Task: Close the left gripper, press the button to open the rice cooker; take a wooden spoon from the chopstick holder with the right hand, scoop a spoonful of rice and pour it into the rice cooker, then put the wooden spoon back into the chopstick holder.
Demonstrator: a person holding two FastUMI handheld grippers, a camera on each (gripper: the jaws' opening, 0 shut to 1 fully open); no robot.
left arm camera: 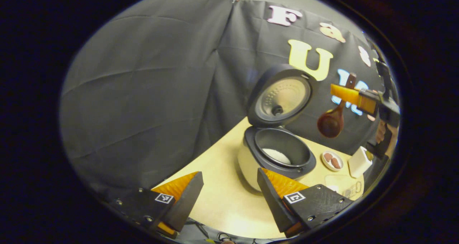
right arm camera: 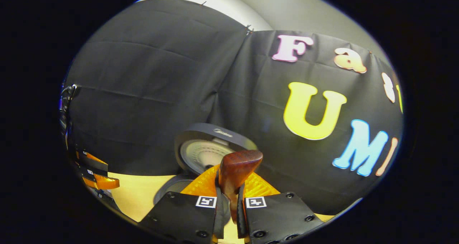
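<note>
The rice cooker (left arm camera: 251, 161) stands open on the table, its lid (left arm camera: 279, 97) tipped up and back. White rice (left arm camera: 276, 156) lies in its dark inner pot. My left gripper (left arm camera: 229, 173) hovers open in front of the cooker, with nothing between its fingers. Up and to the right of the cooker, my right gripper (left arm camera: 344, 93) is shut on the handle of the wooden spoon (left arm camera: 331, 120), whose bowl hangs down over the table. In the right gripper view the spoon handle (right arm camera: 236, 170) sticks up between the shut fingers of my right gripper (right arm camera: 230, 186), with the cooker lid (right arm camera: 206, 150) behind it.
A small dish (left arm camera: 332, 160) with reddish pieces sits right of the cooker, beside a white square container (left arm camera: 359, 161). A flat pale mat (left arm camera: 344, 186) lies in front of them. The tan table (left arm camera: 222, 201) runs back to the black cloth wall. The left gripper (right arm camera: 95, 176) shows far left.
</note>
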